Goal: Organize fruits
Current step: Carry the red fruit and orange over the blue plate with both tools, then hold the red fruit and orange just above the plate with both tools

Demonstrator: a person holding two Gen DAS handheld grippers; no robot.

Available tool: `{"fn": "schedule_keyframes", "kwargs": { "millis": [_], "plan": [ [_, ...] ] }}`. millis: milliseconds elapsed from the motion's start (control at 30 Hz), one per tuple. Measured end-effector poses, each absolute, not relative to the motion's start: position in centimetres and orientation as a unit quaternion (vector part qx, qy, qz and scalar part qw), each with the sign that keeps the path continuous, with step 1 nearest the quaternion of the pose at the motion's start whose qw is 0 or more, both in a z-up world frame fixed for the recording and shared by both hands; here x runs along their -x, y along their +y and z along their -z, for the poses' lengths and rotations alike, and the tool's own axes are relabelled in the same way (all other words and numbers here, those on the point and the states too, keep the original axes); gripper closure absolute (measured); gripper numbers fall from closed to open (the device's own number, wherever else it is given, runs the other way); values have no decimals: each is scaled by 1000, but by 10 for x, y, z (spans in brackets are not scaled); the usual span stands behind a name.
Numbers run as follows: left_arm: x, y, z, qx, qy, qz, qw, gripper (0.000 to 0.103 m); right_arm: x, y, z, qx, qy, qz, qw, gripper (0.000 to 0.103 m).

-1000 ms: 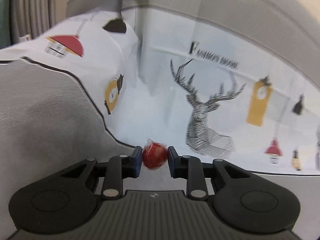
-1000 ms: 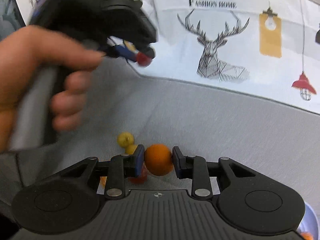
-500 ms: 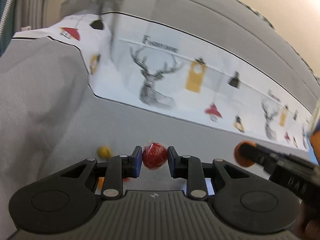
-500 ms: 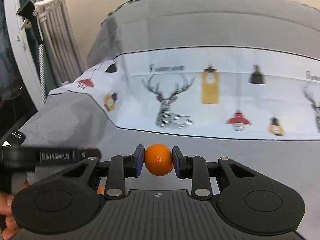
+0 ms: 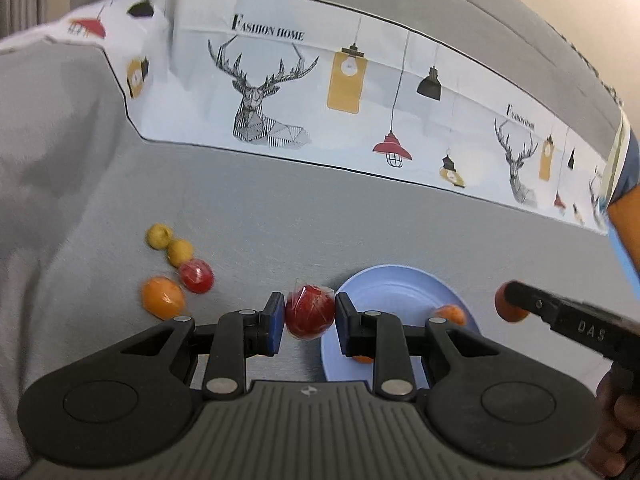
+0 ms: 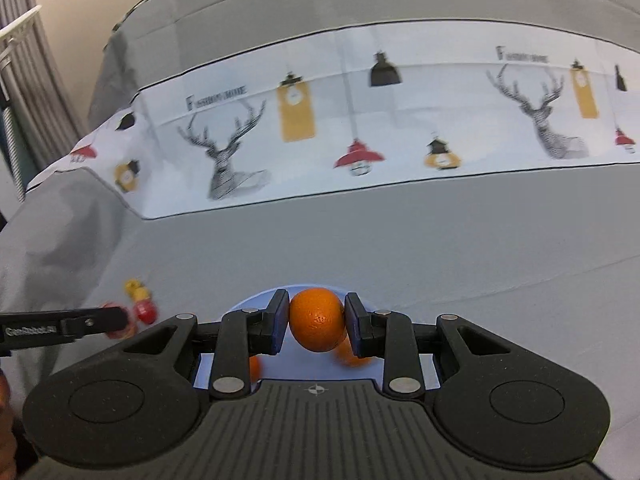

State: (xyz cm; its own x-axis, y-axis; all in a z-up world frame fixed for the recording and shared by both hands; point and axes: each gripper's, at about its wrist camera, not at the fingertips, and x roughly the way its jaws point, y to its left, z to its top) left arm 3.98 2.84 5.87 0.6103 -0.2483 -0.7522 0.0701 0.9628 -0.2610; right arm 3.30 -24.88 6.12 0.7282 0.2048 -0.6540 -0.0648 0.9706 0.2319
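Grey bedspread [image 5: 280, 208] — loose orange [image 5: 163, 297] clear only from left wrist.

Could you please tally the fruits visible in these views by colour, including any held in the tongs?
Orange fruits: 4, one held in the right tongs.
Red fruits: 2, one held in the left tongs.
Yellow fruits: 2.
Total: 8.

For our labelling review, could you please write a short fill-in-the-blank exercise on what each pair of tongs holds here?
1. The left tongs grip a wrapped ____ fruit.
2. The right tongs grip an ____.
3. The plate on the grey cloth is coloured ____.

Missing words: red; orange; blue
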Motion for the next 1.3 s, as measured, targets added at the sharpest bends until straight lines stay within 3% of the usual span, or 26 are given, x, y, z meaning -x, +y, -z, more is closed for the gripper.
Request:
{"fn": "schedule_keyframes", "kwargs": {
  "millis": [300, 1300],
  "plan": [
    [-59, 21, -51, 129, 442, 104, 882, 73, -36, -265, -55, -94, 367, -61, 924, 71],
    [-46, -41, -31, 21, 463, 204, 862, 73, -41, -245, -50, -56, 371, -86, 923, 71]
  ]
}}
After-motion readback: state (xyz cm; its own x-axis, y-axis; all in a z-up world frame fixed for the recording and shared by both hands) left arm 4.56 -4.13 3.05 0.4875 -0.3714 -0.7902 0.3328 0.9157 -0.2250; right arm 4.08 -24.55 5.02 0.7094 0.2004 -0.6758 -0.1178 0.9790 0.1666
